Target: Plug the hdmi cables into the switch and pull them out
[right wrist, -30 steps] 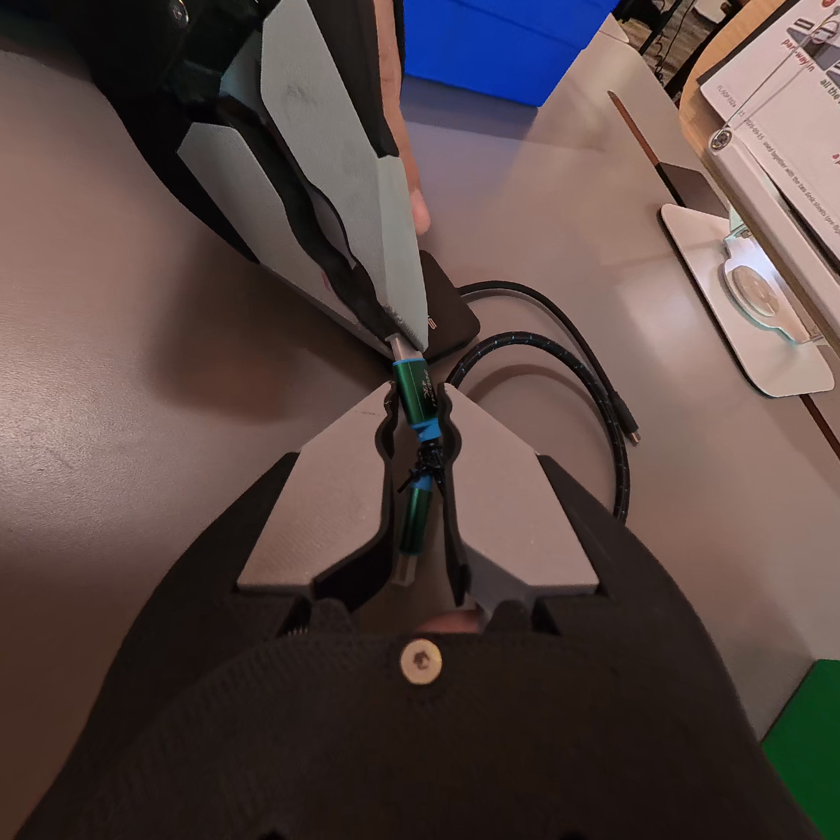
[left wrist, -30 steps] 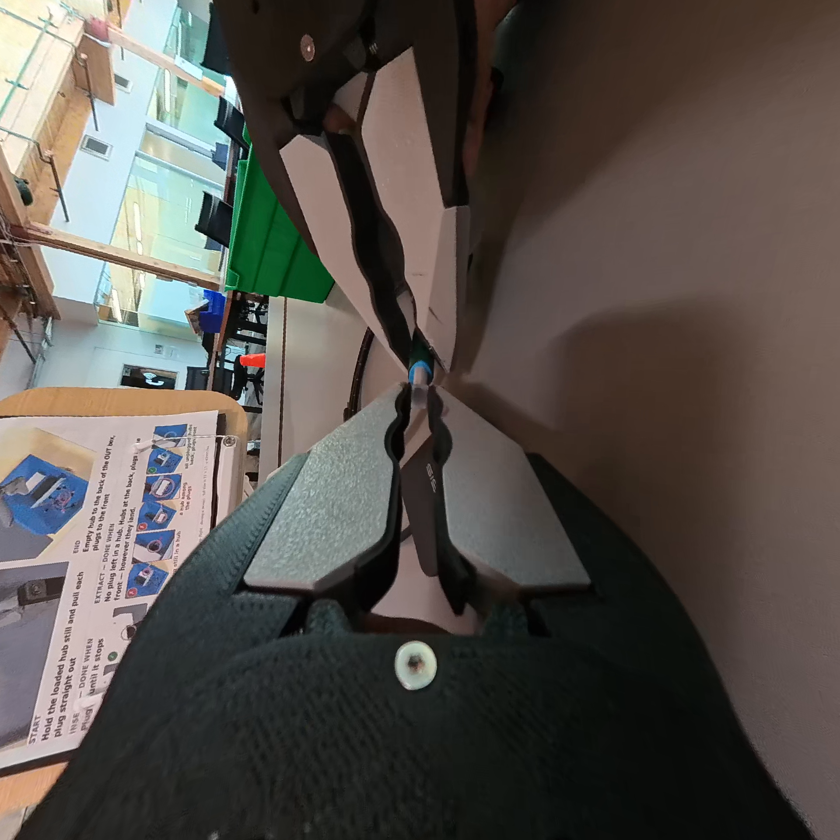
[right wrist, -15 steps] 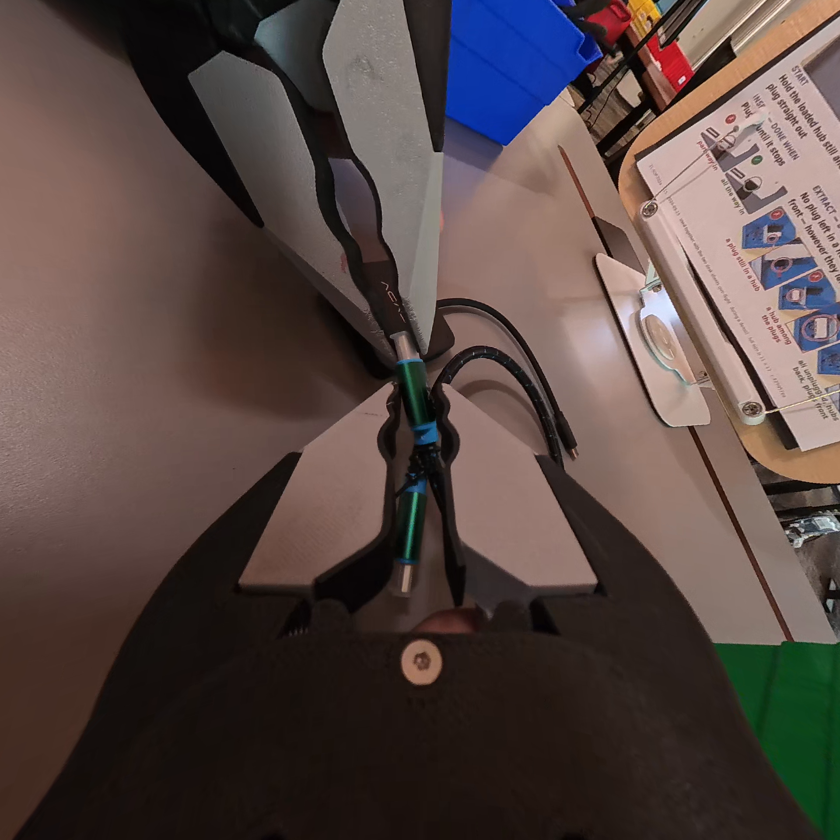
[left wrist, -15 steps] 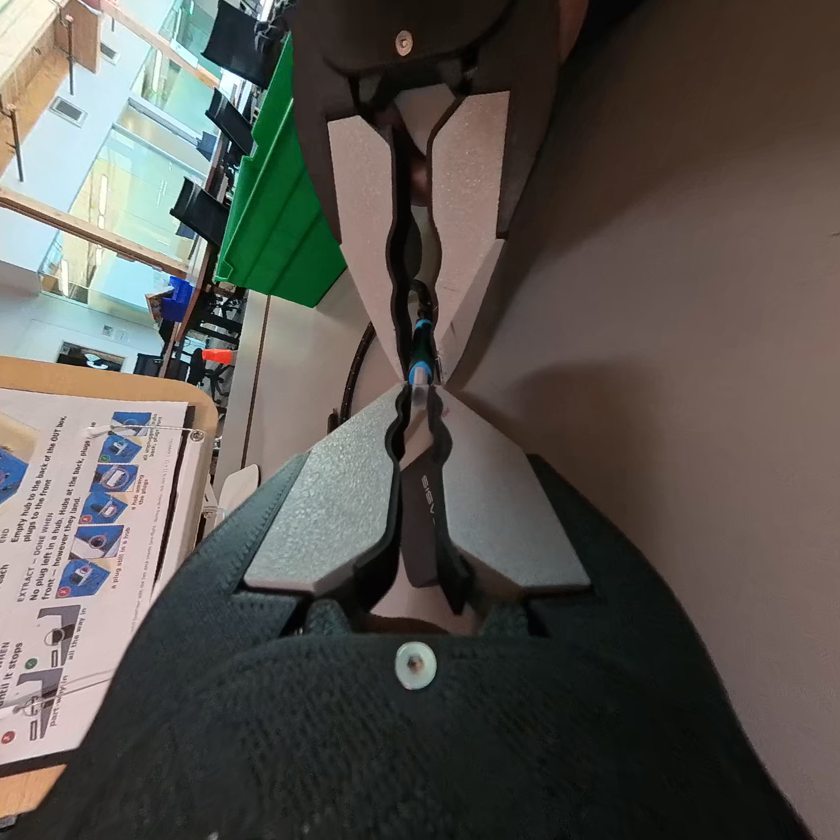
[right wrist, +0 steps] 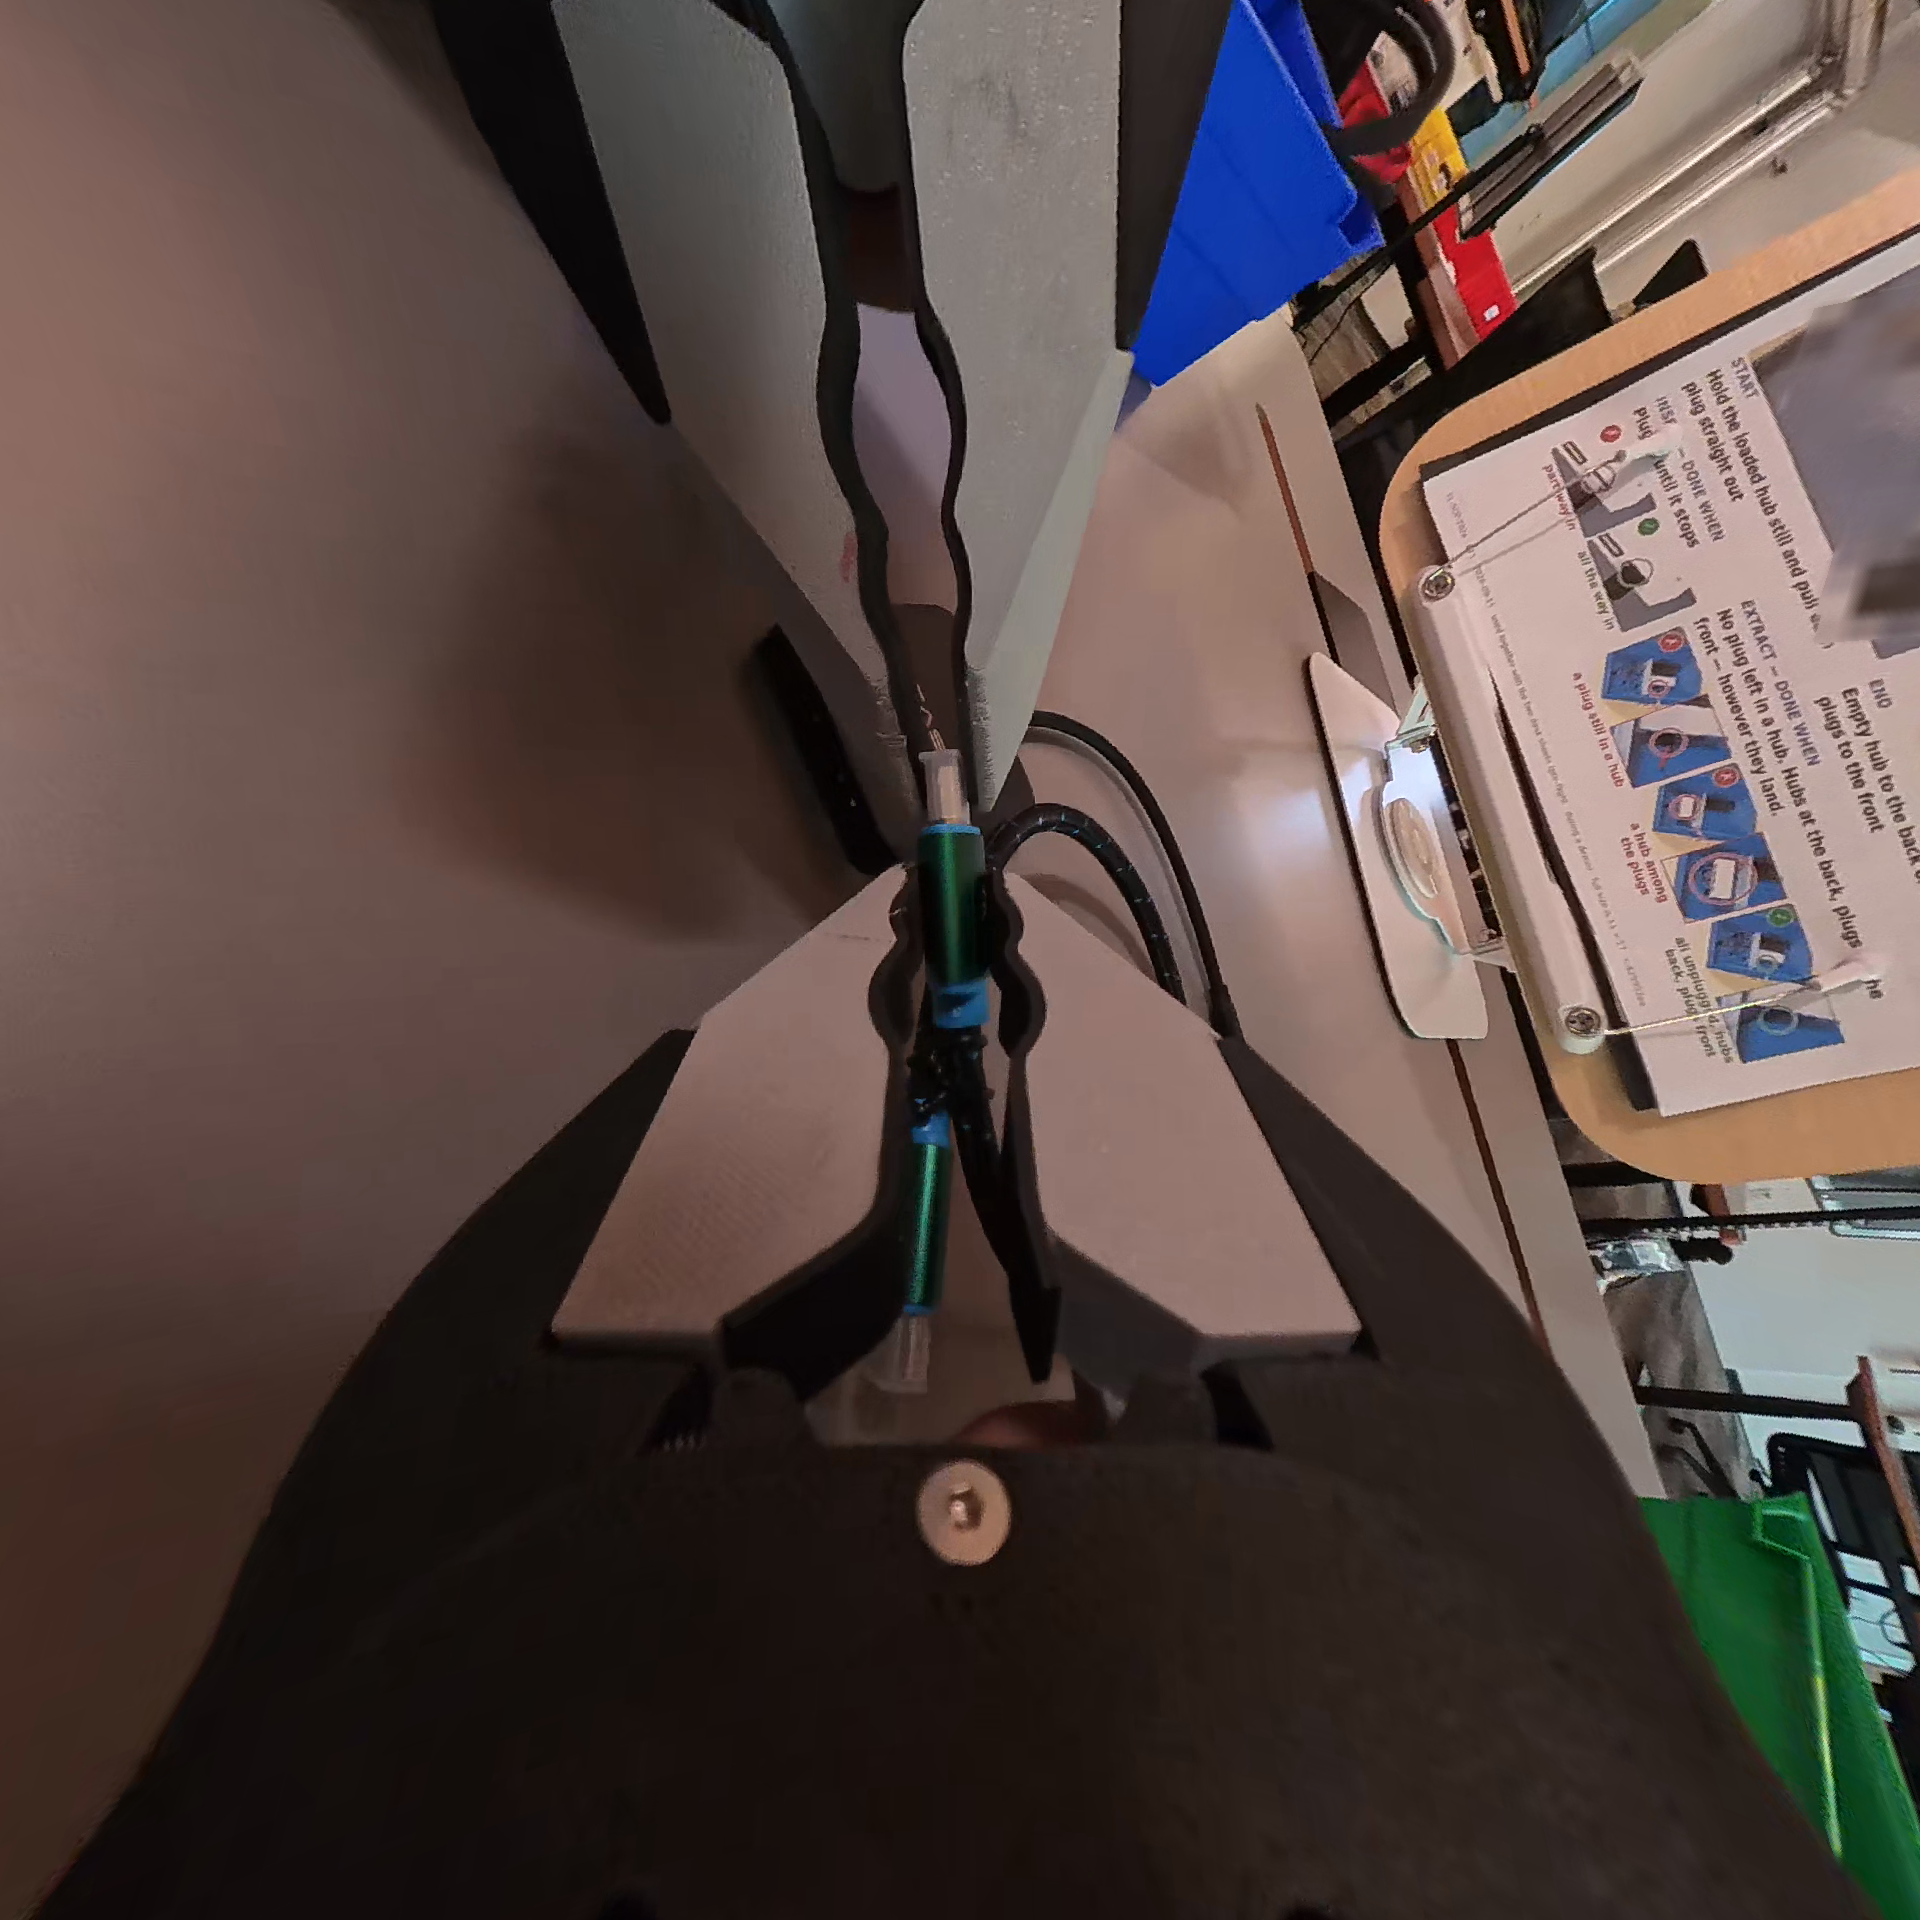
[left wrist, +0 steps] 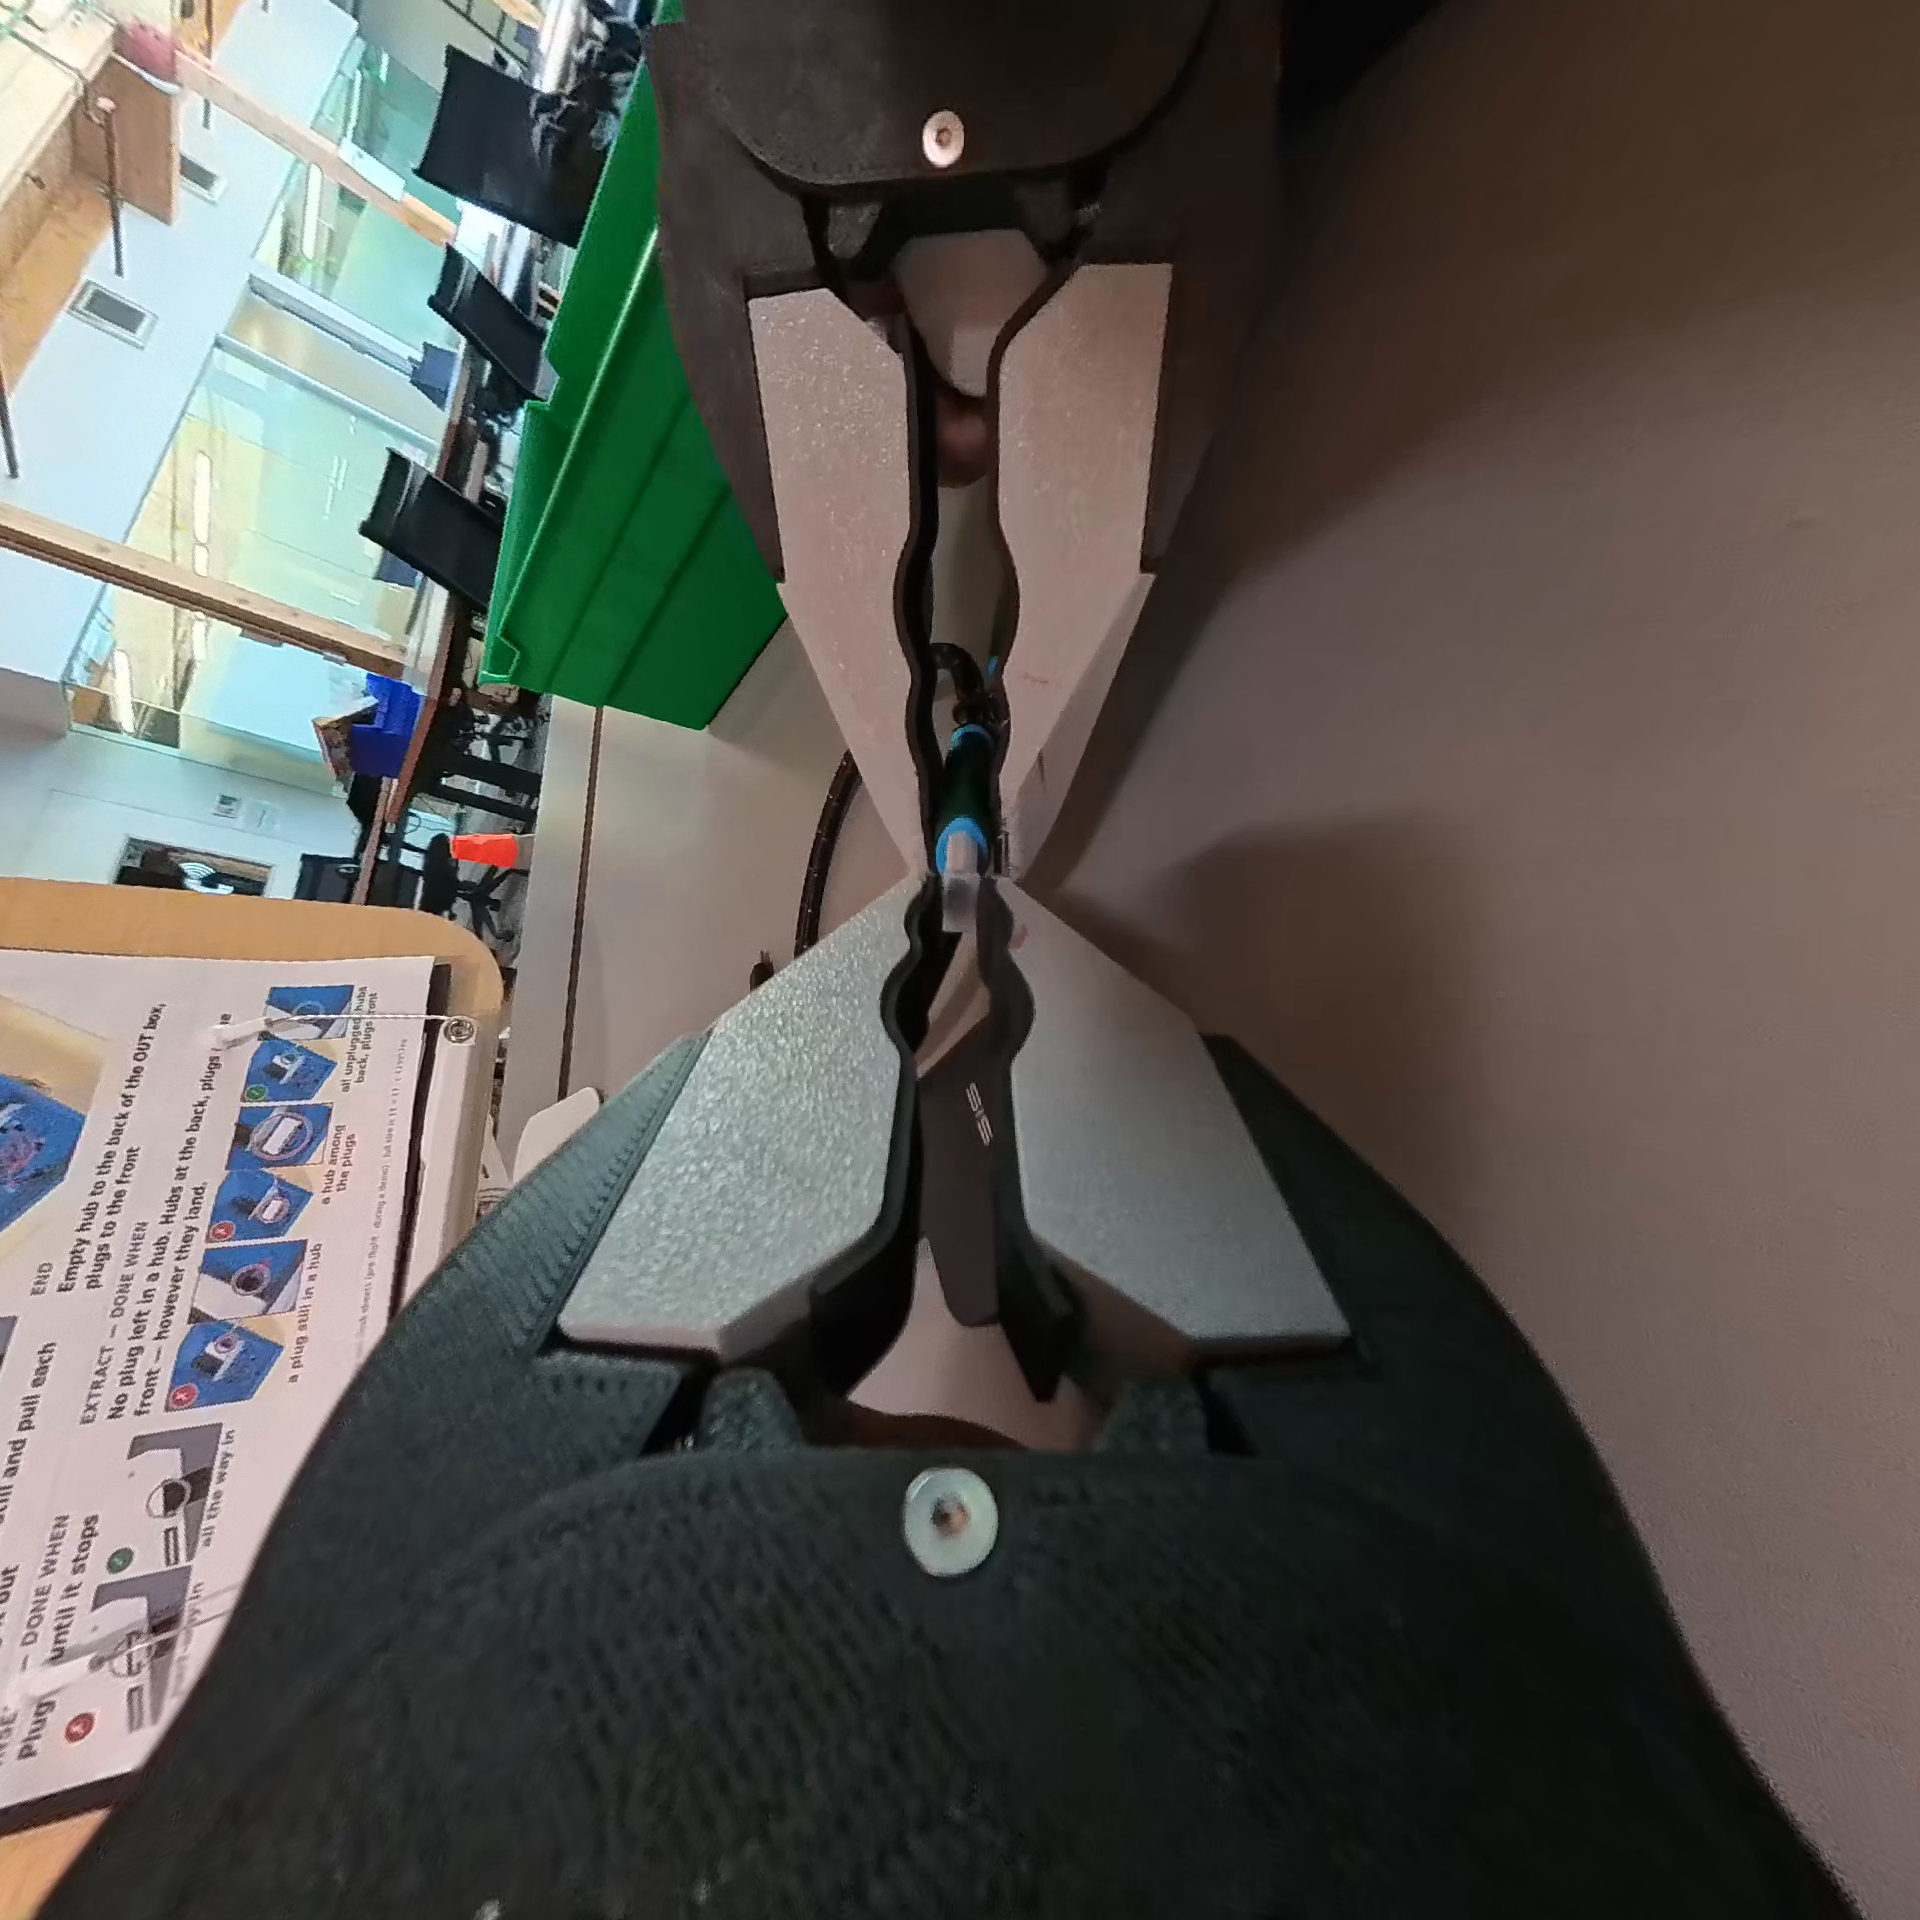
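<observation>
My left gripper (left wrist: 961, 904) is shut on the thin black switch (left wrist: 971, 1143), held edge-on above the grey table (left wrist: 1558, 727). My right gripper (right wrist: 956, 883) faces it tip to tip and is shut on a green HDMI plug (right wrist: 951, 914) with blue rings. The plug's silver metal end (right wrist: 940, 790) shows partly bare where it meets the switch's edge (right wrist: 920, 707). The left wrist view shows the same plug (left wrist: 966, 800). The cable's second green plug (right wrist: 920, 1226) hangs between my right fingers. The braided black cable (right wrist: 1101, 852) loops down to the right.
A green bin (left wrist: 623, 520) stands behind the right gripper, a blue bin (right wrist: 1247, 208) behind the left one. An instruction sheet on a wooden board (right wrist: 1714, 779) rests on a white stand (right wrist: 1392, 862) at the table's side. A smooth black lead (right wrist: 1143, 790) lies on the table. Both grippers' tips are close together, under 4 cm apart.
Both grippers have turned until they face each other in one line, tip to tip. The plug's metal end has stayed at the switch's edge. Both grips are unchanged.
</observation>
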